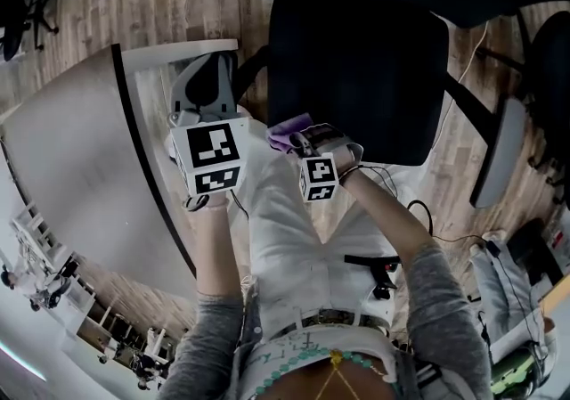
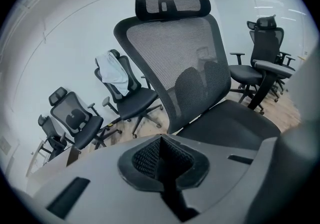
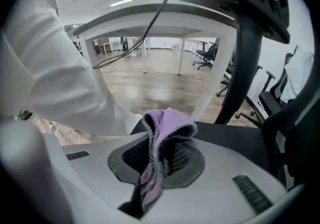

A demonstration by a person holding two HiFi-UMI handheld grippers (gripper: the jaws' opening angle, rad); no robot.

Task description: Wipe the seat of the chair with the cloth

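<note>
A black office chair stands in front of me; its dark seat (image 1: 356, 77) fills the upper middle of the head view, and its mesh back (image 2: 175, 63) and seat (image 2: 235, 123) show in the left gripper view. My right gripper (image 1: 298, 138) is shut on a purple cloth (image 1: 287, 133) at the seat's near left edge; the cloth (image 3: 162, 140) bunches up between its jaws, over the seat edge (image 3: 225, 135). My left gripper (image 1: 207, 91) is held left of the chair, jaws closed together with nothing in them.
A curved white desk (image 1: 71, 149) lies to the left. The chair's armrest (image 1: 499, 153) juts out at right. Other black office chairs (image 2: 127, 93) stand behind, one draped with a white garment (image 2: 112, 71). Cables run over the wooden floor (image 1: 463, 167).
</note>
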